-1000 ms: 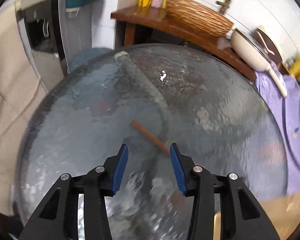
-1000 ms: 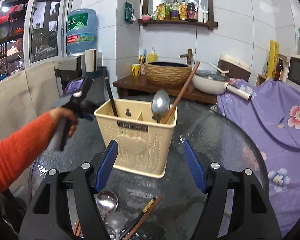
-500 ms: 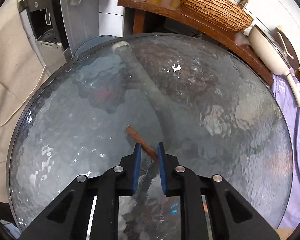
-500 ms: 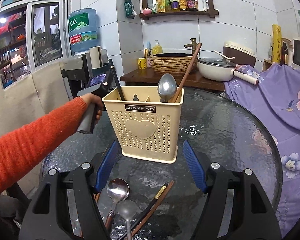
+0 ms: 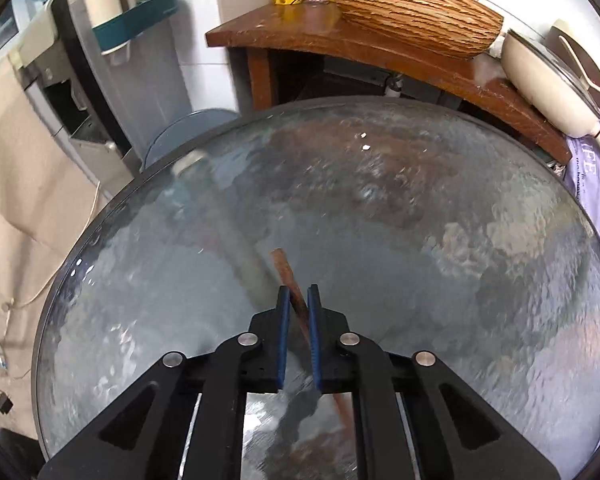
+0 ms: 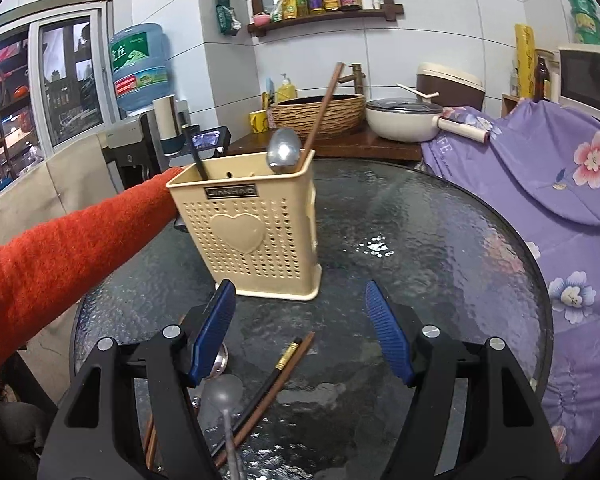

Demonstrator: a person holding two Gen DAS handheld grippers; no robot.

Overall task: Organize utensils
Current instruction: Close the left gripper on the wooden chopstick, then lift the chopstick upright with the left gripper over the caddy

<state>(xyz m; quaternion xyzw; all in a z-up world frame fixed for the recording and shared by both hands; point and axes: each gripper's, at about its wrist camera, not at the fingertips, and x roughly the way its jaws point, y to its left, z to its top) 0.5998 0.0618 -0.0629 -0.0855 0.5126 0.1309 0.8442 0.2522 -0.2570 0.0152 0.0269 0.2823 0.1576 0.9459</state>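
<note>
Though tilted, chopstick [image 5: 288, 276] between left claw [image 5: 298, 294]

My left tool [image 5: 298, 300] has blue pads on black arms, and it's clamped on a reddish-brown chopstick [image 5: 287, 276] over the rippled grey-blue glass desk [image 5: 460, 240]. The holder [image 6: 246, 224] is cream with a dotted hole pattern and a heart. My sleeve [image 6: 60, 252] is orange, and the cloth [image 6: 540, 176] is purple with pink flowers.

Brown chopstick [image 5: 288, 276] tilted; cream holder [image 6: 252, 232] upright.
</note>
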